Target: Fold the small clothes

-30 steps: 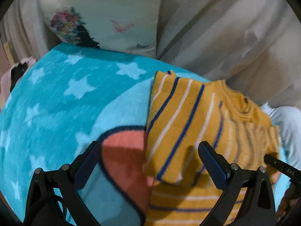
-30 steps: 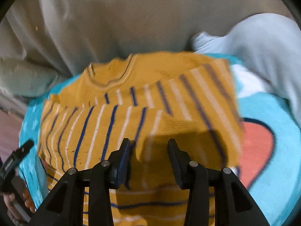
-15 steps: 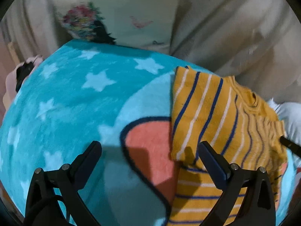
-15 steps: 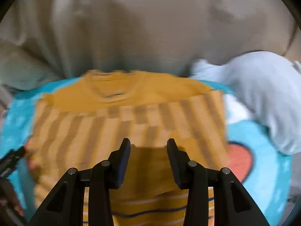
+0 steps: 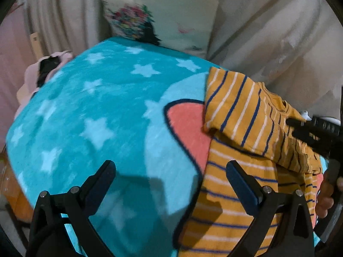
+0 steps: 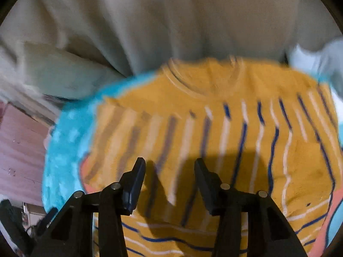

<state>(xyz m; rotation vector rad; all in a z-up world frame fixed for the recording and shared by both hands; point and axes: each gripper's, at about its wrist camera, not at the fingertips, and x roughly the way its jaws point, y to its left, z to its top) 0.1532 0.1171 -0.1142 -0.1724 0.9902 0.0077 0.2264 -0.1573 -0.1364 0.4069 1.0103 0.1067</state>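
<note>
A small mustard-yellow top with navy and white stripes [image 5: 240, 115] lies on a turquoise star blanket [image 5: 103, 111], both sleeves folded across its chest. In the right wrist view the top [image 6: 214, 128] fills the middle, neckline at the far end. My left gripper [image 5: 171, 175] is open and empty, above the blanket at the top's left edge. My right gripper [image 6: 169, 171] is open and empty, just above the folded sleeves; it also shows in the left wrist view [image 5: 317, 132] at the right edge.
A floral cushion [image 5: 154, 19] leans on pale draped fabric [image 5: 268, 32] behind the blanket. A pink soft item [image 5: 42, 72] lies at the blanket's far left. A white garment [image 6: 321, 60] lies at the top's right. The blanket's left edge [image 6: 55, 150] drops off.
My left gripper has drawn back to the left, off the top and over the blanket. My right gripper has swung leftwards over the folded sleeves. The top lies still.
</note>
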